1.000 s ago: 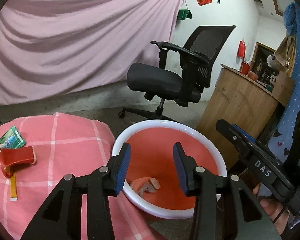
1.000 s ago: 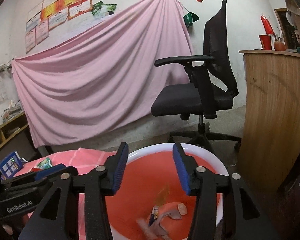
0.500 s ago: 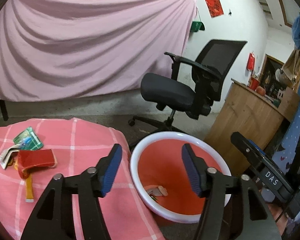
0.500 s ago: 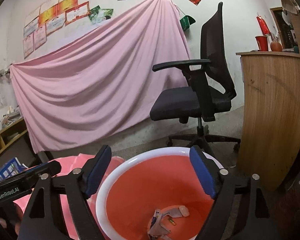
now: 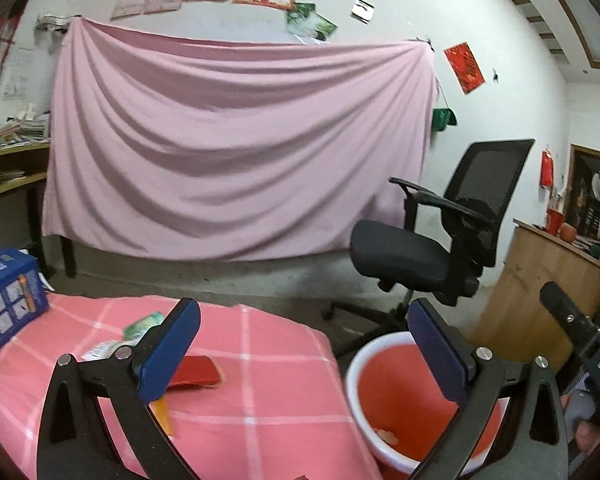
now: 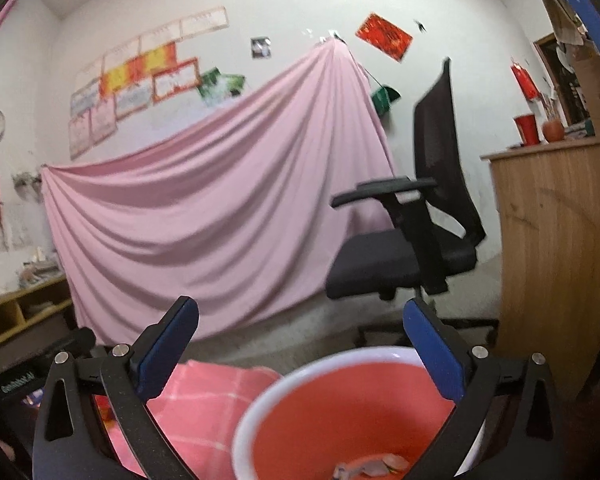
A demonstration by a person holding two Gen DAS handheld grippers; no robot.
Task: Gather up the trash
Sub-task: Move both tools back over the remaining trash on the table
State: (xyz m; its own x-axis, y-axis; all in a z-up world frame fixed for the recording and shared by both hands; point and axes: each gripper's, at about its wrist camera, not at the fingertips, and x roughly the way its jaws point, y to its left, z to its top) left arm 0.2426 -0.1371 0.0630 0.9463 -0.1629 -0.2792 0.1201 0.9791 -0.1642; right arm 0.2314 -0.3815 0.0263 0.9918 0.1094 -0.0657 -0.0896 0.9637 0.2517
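Left wrist view: the left claw (image 5: 304, 354) is spread wide and carries nothing. It hangs over the gap between the desk (image 5: 260, 400), under a pink checked cloth, and the bin (image 5: 354, 364), a red tub with a white rim standing just beside the desk. Trash left on the cloth: a red wrapper (image 5: 194, 372) with a yellow strip (image 5: 163, 414) below it, and a green packet (image 5: 142, 326) and pale scraps farther back. A blue box (image 5: 6, 300) stands at the desk's left edge. A scrap (image 5: 384, 436) lies in the bin.

Right wrist view: the right claw (image 6: 300, 350) is also released and empty, above the bin (image 6: 260, 400), with scraps (image 6: 368, 466) at the bottom.

Likely next: send the left claw to the red wrapper, come down flat, and pinch it across its short side so the strip comes along.
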